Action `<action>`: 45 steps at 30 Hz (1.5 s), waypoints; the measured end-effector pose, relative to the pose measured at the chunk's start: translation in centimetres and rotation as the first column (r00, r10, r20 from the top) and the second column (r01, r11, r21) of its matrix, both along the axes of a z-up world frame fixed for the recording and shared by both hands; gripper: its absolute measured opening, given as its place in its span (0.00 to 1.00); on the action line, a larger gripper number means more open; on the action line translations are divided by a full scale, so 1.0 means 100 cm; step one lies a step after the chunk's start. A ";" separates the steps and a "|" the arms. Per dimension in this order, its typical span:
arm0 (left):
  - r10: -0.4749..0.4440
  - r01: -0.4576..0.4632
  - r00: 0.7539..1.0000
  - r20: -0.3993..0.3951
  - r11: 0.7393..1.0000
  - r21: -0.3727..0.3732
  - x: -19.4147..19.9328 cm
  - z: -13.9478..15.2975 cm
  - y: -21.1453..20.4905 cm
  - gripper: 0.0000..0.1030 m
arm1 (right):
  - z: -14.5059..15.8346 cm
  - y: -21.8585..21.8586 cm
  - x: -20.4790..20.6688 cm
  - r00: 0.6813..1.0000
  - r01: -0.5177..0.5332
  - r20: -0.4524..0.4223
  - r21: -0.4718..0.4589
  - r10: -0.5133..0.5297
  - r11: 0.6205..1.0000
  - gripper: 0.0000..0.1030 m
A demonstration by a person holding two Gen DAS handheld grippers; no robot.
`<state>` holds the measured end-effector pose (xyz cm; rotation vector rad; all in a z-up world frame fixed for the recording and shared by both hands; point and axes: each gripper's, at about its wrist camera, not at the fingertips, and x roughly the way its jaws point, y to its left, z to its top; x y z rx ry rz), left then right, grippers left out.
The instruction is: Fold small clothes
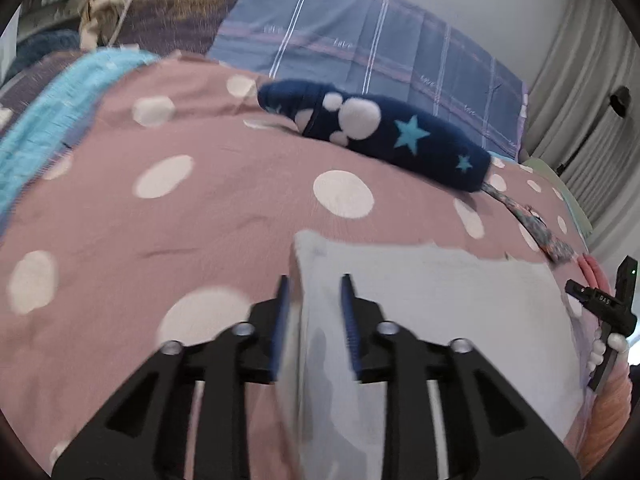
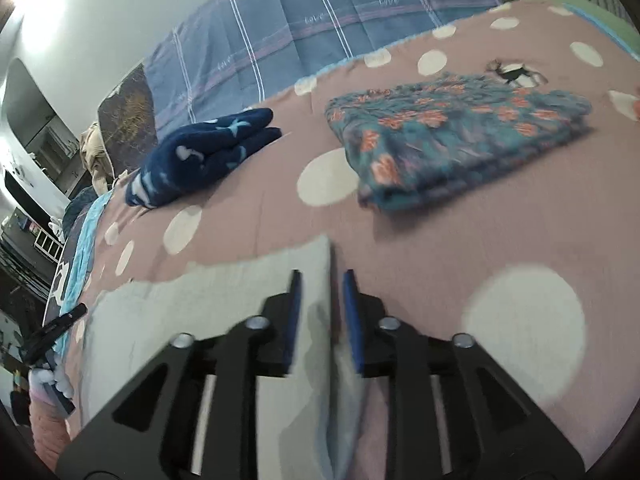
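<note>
Lying flat on the pink dotted bedcover (image 1: 240, 220), low in both views: pale grey cloth (image 1: 440, 300), already folded into a rectangle. Long axis running side to side, from one gripper to the other; short edges facing the two claws, far long edge facing the pillows.

Left gripper (image 1: 315, 280) pointing down at the cloth's left short edge. Blue pads parted, that edge standing up slightly in the gap, neither pad visibly pressing on it; so open, straddling rather than pinching.

Right gripper (image 2: 322, 274) mirroring this at the cloth's right short edge. Pads likewise apart, edge running straight up the gap nearer the right pad, no clear pinch; open as well.

Beyond the cloth, well apart from it: navy garment (image 1: 400, 136) with stars and a paw print, folded, lying near the blue plaid bedding (image 1: 360, 40).

Only from the right wrist: folded teal floral garment (image 2: 460, 136) in full, to the right of the navy one and apart from the cloth; from the left wrist just a thin sliver of it at the bedcover's right edge. Only from the left wrist: turquoise knitted blanket (image 1: 48, 128) along the bedcover's left side in full width, and the paw print face-on. Motion blur in both views.
</note>
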<state>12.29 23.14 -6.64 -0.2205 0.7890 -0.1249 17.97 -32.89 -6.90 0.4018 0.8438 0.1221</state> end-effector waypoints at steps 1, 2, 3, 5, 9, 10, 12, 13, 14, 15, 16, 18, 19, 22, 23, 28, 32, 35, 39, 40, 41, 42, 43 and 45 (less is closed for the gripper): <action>-0.006 0.006 1.000 0.013 1.000 0.007 -0.019 0.003 0.001 0.37 | 0.003 -0.002 -0.018 1.000 -0.004 0.015 -0.015 0.005 1.000 0.29; -0.011 0.011 1.000 0.019 1.000 0.013 -0.039 0.004 0.002 0.39 | 0.005 -0.003 -0.032 1.000 -0.011 0.024 -0.017 0.011 1.000 0.29; -0.017 0.017 1.000 0.020 1.000 0.013 -0.053 0.004 0.001 0.39 | 0.006 -0.005 -0.050 0.999 -0.019 0.030 -0.012 0.019 1.000 0.29; -0.038 0.038 0.999 0.000 0.999 0.006 -0.092 -0.003 0.001 0.39 | 0.004 -0.011 -0.090 0.999 -0.027 0.033 0.008 0.027 1.000 0.30; -0.027 0.025 0.998 -0.059 0.999 -0.039 -0.143 -0.022 0.004 0.39 | -0.009 -0.016 -0.159 1.000 -0.030 0.004 0.077 0.030 0.997 0.30; -0.025 0.022 0.997 -0.070 0.999 -0.047 -0.149 -0.023 0.004 0.39 | -0.013 -0.016 -0.176 1.000 -0.028 -0.010 0.106 0.029 0.994 0.31; -0.028 0.022 0.996 -0.085 0.997 -0.070 -0.162 -0.026 0.004 0.39 | -0.018 -0.016 -0.199 0.999 -0.018 -0.036 0.148 0.024 0.989 0.31; -0.036 0.028 0.996 -0.087 0.996 -0.088 -0.170 -0.026 0.004 0.39 | -0.019 -0.014 -0.209 0.999 -0.018 -0.044 0.154 0.025 0.988 0.31; -0.044 0.035 0.995 -0.087 0.993 -0.110 -0.176 -0.026 0.004 0.39 | -0.018 -0.013 -0.214 0.999 -0.018 -0.045 0.154 0.026 0.988 0.31; -0.050 0.038 0.995 -0.086 0.991 -0.127 -0.180 -0.026 0.003 0.39 | -0.017 -0.010 -0.223 0.999 -0.023 -0.044 0.155 0.030 0.988 0.32; -0.056 0.042 0.995 -0.087 0.987 -0.152 -0.186 -0.028 0.003 0.39 | -0.016 -0.007 -0.229 0.999 -0.027 -0.042 0.159 0.035 0.987 0.34; -0.064 0.043 0.992 -0.106 0.980 -0.196 -0.194 -0.036 0.002 0.40 | -0.016 -0.003 -0.239 0.999 -0.036 -0.032 0.175 0.043 0.984 0.39; -0.066 0.035 0.989 -0.131 0.973 -0.227 -0.196 -0.043 0.001 0.40 | -0.016 -0.001 -0.244 0.998 -0.042 -0.029 0.187 0.048 0.981 0.41; -0.073 0.025 0.987 -0.141 0.950 -0.313 -0.200 -0.059 -0.003 0.44 | -0.025 0.004 -0.250 0.997 -0.041 -0.050 0.237 0.055 0.971 0.42; -0.070 0.025 0.990 -0.120 0.939 -0.342 -0.200 -0.061 -0.003 0.49 | -0.030 0.005 -0.250 0.996 -0.041 -0.060 0.264 0.059 0.964 0.42; 0.023 -0.066 0.996 -0.085 0.833 -0.549 -0.176 -0.077 0.013 0.40 | -0.047 0.002 -0.234 0.999 0.013 -0.041 0.438 0.005 0.899 0.51; 0.090 -0.147 0.988 -0.125 0.797 -0.586 -0.162 -0.084 0.017 0.01 | -0.048 0.002 -0.216 0.999 0.051 -0.039 0.458 -0.037 0.887 0.21; 0.095 -0.107 0.994 -0.051 0.838 -0.535 -0.167 -0.051 0.013 0.01 | -0.049 -0.001 -0.211 0.995 0.097 -0.068 0.478 -0.073 0.873 0.03; 0.053 -0.034 0.998 0.042 0.929 -0.367 -0.180 0.002 -0.005 0.01 | -0.007 0.003 -0.234 0.997 0.038 0.048 0.460 -0.067 0.887 0.02; 0.046 -0.032 0.998 0.037 0.950 -0.312 -0.184 0.008 -0.009 0.02 | 0.000 0.004 -0.239 0.996 0.032 0.056 0.441 -0.063 0.897 0.02; 0.045 -0.037 0.999 0.023 0.956 -0.293 -0.185 0.005 -0.009 0.02 | 0.006 0.006 -0.243 0.997 0.031 0.053 0.409 -0.058 0.912 0.02; 0.050 -0.049 0.999 -0.002 0.960 -0.276 -0.185 -0.001 -0.007 0.02 | 0.008 0.008 -0.247 0.998 0.033 0.043 0.378 -0.053 0.925 0.02; 0.057 -0.066 0.997 -0.042 0.965 -0.253 -0.184 -0.014 -0.004 0.02 | 0.006 0.010 -0.252 0.999 0.032 0.023 0.356 -0.043 0.934 0.02; 0.097 -0.119 0.989 -0.113 0.970 -0.210 -0.184 -0.035 -0.001 0.07 | -0.012 0.014 -0.259 0.999 0.028 -0.040 0.348 -0.015 0.937 0.02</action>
